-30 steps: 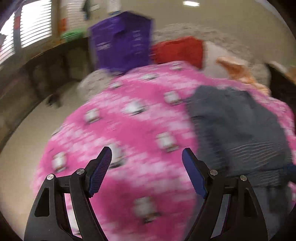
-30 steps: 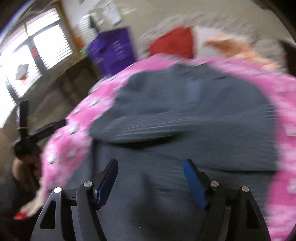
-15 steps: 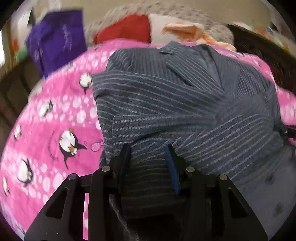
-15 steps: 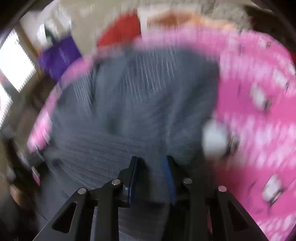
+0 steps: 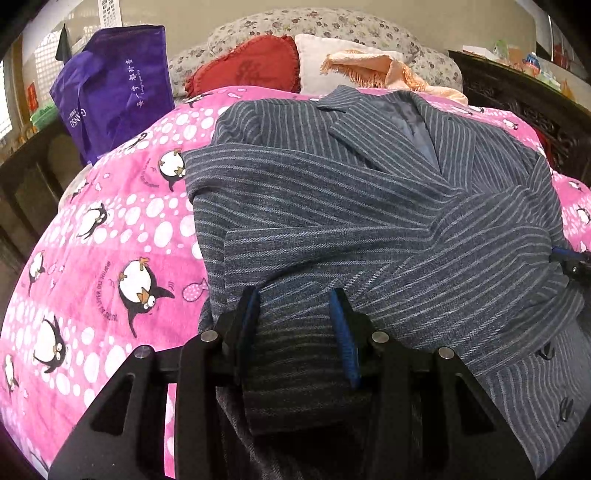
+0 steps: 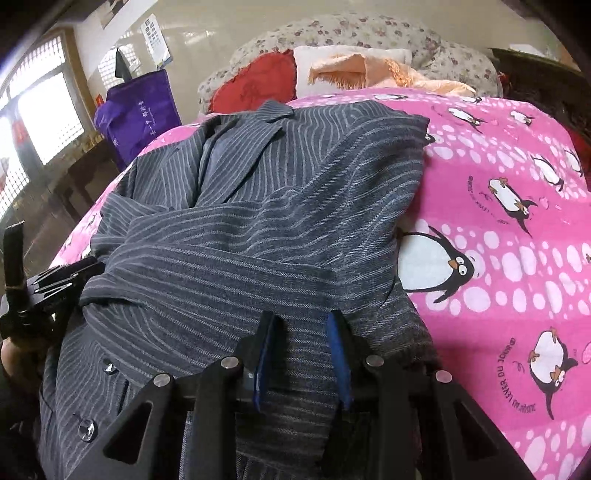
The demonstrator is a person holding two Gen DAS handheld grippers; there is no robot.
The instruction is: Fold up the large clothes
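A grey pinstriped suit jacket [image 5: 351, 206] lies face up on the pink penguin bedspread [image 5: 110, 258], collar toward the pillows, both sleeves folded across its chest. My left gripper [image 5: 295, 325] is shut on a bunch of the jacket's cloth at its near left side. My right gripper [image 6: 301, 343] is shut on the jacket [image 6: 258, 206] at its near right side, next to the bedspread [image 6: 517, 258]. The left gripper [image 6: 55, 284] also shows at the left edge of the right wrist view. Part of the right gripper [image 5: 572, 262] shows at the right edge of the left wrist view.
A purple bag [image 5: 114, 92] stands at the bed's far left. A red cushion [image 5: 251, 66], a white pillow, an orange fringed cloth [image 5: 380, 70] and a floral pillow [image 5: 332, 26] lie at the head. Dark wooden furniture [image 5: 517, 92] stands at the right, and a dark wooden bench at the left.
Both grippers were open above the bed a second ago. They came down onto the jacket's near edge and closed on its cloth. Since half a second ago they hardly moved.
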